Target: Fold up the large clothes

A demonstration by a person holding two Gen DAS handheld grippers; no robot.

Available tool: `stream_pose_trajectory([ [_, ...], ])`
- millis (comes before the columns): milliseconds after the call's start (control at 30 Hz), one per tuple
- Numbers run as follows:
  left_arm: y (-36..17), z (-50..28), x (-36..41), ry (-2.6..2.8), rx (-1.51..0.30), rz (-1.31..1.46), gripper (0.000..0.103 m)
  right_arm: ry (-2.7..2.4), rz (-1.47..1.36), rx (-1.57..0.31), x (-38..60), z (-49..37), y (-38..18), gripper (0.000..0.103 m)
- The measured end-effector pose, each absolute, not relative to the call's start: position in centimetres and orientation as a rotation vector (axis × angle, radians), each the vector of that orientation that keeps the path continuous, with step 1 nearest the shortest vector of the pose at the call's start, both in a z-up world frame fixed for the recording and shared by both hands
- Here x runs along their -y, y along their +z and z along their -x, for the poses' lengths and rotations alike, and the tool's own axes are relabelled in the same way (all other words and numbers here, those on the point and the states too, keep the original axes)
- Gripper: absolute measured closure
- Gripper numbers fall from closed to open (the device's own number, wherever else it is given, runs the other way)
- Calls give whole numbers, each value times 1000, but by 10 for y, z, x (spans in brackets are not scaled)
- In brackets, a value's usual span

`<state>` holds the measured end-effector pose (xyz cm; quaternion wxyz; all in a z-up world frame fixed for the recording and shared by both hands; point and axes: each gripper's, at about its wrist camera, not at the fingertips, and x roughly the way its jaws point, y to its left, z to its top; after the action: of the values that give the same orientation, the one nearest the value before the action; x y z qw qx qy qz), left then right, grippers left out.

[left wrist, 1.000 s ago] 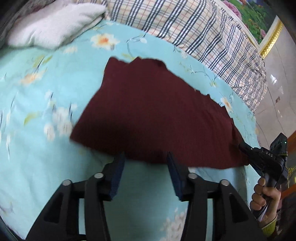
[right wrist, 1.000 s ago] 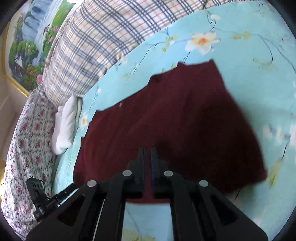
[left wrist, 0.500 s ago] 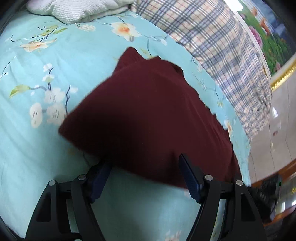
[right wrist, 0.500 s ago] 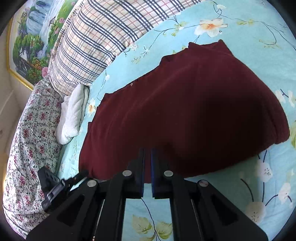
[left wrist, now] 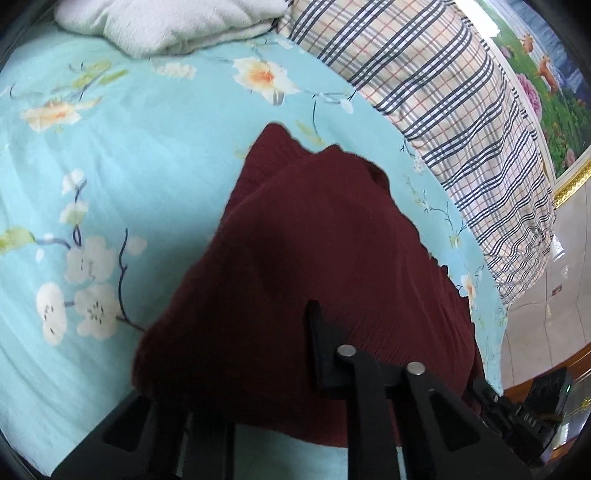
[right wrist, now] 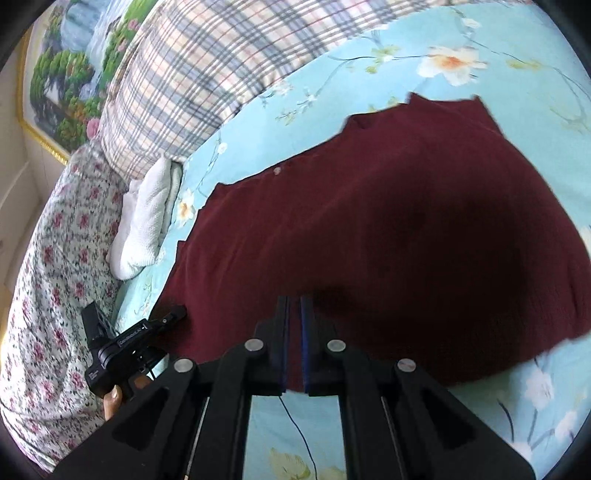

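Right wrist view: right gripper (right wrist: 293, 343) and left gripper (right wrist: 173, 314), jaws just closing, both pinching maroon garment's (right wrist: 388, 240) near hem on bed (right wrist: 461, 33) for lifting into a fold.

**Soft daylight, fisheye bending, some blur**

Even daylight is filling both views. A dark, soft shadow is lying on the maroon garment (right wrist: 406, 229), deepest near the camera. Above the garment, the plaid quilt (right wrist: 207, 74) is looking smeared in the right wrist view. Right of the garment, the tiled floor (left wrist: 561, 295) is showing pale glare. Black corners are curving around both pictures.
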<state>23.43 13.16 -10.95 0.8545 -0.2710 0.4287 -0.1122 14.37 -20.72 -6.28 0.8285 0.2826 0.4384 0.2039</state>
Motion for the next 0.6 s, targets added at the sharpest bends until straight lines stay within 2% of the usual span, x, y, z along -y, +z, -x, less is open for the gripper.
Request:
stream_pose_trajectory([
  [267,-70,-229,-110,-293,-814,450,93,592,-403,-989,125,-217,-41,98],
  [333,-59,-228,-103,-316,-791,422,93,610,-341,-1053,103,-236,-54,98],
  [367,-53,-228,-100,-332,-779,410,93,617,-302,-1115,92,-243,-66,103],
  [400,-46,-227,-93,-352,-766,394,93,631,-287,-1180,82,-249,-85,103],
  [600,-4,-222,-33,-488,-696,276,94,707,-425,-1189,94,-254,-94,103],
])
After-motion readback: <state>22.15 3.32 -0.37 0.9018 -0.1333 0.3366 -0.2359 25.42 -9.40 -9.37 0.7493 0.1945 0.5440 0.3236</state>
